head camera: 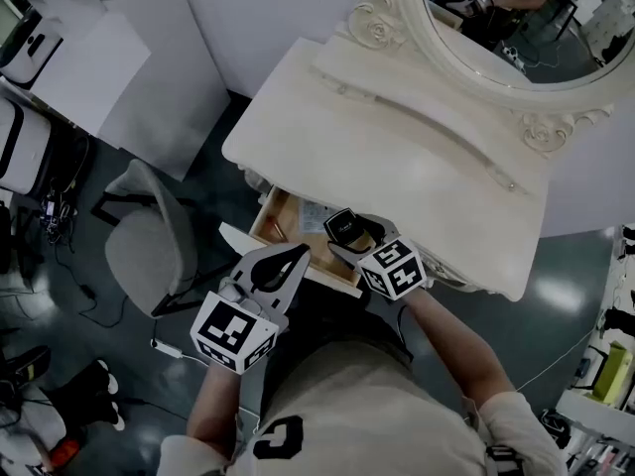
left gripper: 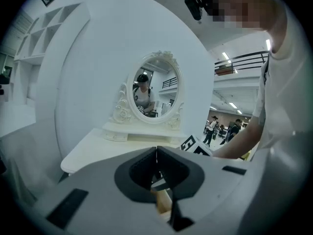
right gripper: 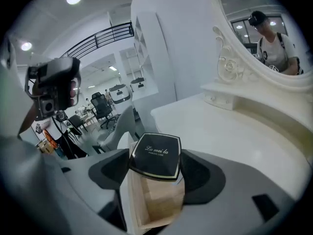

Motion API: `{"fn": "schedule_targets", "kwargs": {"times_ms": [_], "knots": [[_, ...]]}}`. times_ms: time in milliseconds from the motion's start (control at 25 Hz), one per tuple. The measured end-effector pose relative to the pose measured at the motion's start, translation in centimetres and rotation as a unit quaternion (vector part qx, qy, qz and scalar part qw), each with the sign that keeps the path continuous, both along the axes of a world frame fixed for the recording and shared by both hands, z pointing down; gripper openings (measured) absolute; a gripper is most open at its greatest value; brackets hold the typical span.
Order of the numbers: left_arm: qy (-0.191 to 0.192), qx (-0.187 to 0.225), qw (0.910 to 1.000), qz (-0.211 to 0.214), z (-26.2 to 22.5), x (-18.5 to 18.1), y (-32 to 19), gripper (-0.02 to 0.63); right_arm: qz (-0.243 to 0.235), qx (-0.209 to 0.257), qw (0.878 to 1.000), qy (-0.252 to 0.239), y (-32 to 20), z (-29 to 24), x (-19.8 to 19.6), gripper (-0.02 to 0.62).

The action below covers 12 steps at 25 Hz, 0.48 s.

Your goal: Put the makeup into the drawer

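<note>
While right gripper [head camera: 349,238] holds compact [right gripper: 155,155] above drawer [head camera: 268,216], chair [head camera: 149,241] nearby.

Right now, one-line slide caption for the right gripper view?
Right tool holds a black square gold-trimmed makeup compact above the open wooden drawer of the cream dressing table.

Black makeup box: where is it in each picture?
Head view: lower middle; the black makeup box is held in the right gripper above the open drawer.
Left gripper view: not in it.
Right gripper view: low centre; the black makeup box fills the gap between the jaws.
Shared landmark: the oval mirror, top right in the head view, centre in the left gripper view, top right in the right gripper view.
</note>
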<state>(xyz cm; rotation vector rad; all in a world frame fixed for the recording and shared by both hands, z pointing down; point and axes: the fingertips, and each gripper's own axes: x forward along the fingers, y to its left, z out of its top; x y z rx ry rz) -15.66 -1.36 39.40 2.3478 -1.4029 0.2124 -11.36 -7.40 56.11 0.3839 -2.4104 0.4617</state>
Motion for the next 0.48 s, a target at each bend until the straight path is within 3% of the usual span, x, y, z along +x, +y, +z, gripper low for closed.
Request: {"fn": "schedule_targets", "kwargs": {"times_ms": [480], "knots": [[-0.008, -0.035, 0.9989, 0.029, 2.8, -0.6, -0.1, 0.055, 0.001, -0.035, 0.997, 0.072, 0.5, 10.7, -2.9, 0.342]]}}
